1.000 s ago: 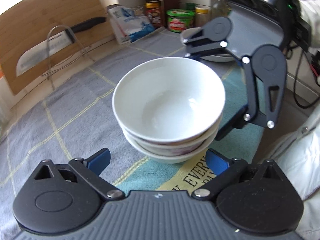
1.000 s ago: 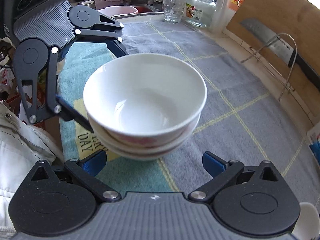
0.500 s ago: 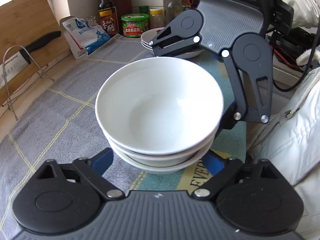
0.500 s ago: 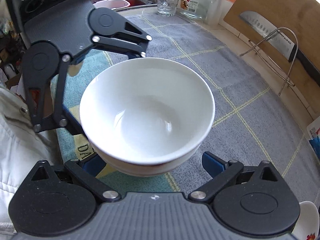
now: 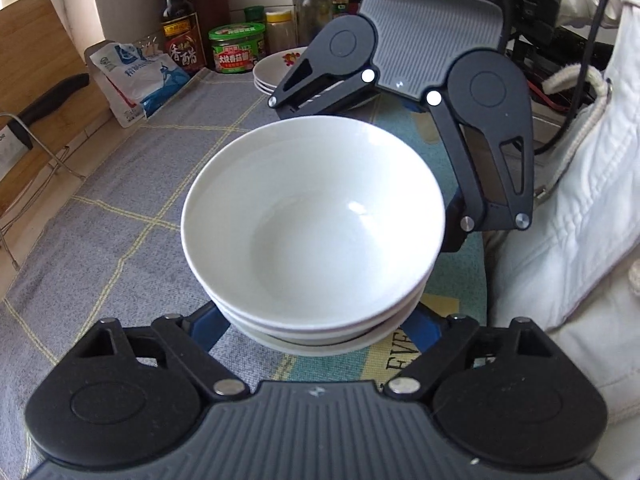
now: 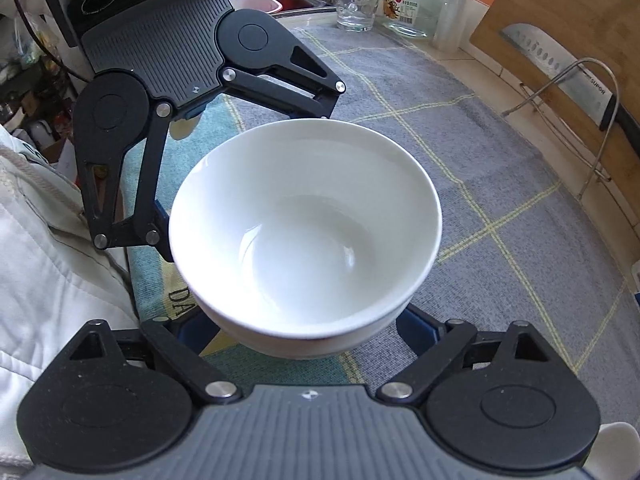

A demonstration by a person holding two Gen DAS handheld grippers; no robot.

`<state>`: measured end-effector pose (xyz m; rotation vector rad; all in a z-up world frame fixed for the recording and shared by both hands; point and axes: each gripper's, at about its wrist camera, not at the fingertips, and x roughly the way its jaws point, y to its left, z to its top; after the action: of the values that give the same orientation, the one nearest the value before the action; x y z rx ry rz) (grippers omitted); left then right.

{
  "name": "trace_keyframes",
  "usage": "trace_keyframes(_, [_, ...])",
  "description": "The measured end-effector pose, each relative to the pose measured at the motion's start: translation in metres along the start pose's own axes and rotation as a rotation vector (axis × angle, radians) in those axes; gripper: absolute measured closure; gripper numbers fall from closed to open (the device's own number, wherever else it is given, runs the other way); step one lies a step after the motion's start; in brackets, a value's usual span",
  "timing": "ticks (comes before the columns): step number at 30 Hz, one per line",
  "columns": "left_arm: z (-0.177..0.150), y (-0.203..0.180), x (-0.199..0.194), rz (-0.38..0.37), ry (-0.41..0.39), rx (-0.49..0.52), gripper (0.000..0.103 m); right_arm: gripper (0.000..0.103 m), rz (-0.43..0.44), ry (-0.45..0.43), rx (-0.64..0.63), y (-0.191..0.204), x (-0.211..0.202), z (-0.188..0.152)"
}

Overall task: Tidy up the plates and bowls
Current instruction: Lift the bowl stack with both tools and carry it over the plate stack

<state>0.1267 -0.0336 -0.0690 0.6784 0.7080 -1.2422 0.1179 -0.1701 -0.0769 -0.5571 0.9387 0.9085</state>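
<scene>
Left wrist view: both claws, left gripper (image 5: 316,320) and right gripper (image 6: 304,320), spread wide around the bowl stack (image 5: 312,232). Squeeze evenly, lift level.

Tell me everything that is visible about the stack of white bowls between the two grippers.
The stack of white bowls looks like glossy ceramic, three nested bowls by the rims seen from the left wrist. The top bowl is empty, clean and upright. The left gripper and the right gripper each reach with blue-padded fingers under or against the lower sides from opposite directions. Below lies a grey checked cloth. Whether the stack rests on it or is lifted cannot be told.
</scene>
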Motion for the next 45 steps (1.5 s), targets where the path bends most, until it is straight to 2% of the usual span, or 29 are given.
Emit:
trace_keyframes(6, [0.000, 0.002, 0.000, -0.012, 0.004, 0.009, 0.013, 0.011, 0.026, -0.001, 0.008, 0.001, 0.000, 0.001])
trace_keyframes(24, [0.012, 0.002, 0.000, 0.000, 0.024, 0.006, 0.013, 0.012, 0.021, -0.015, 0.013, -0.002, -0.014, -0.002])
trace_keyframes(31, [0.041, 0.007, 0.006, 0.027, 0.020, 0.004, 0.013, 0.012, 0.020, -0.032, -0.011, -0.021, -0.040, -0.014])
trace_keyframes(36, [0.076, 0.004, 0.016, 0.045, 0.003, 0.009, 0.013, 0.012, -0.001, -0.047, -0.021, -0.042, -0.065, -0.030])
trace_keyframes(45, [0.143, 0.002, 0.057, 0.012, -0.056, 0.050, 0.013, 0.012, -0.081, -0.033, 0.013, -0.082, -0.111, -0.078])
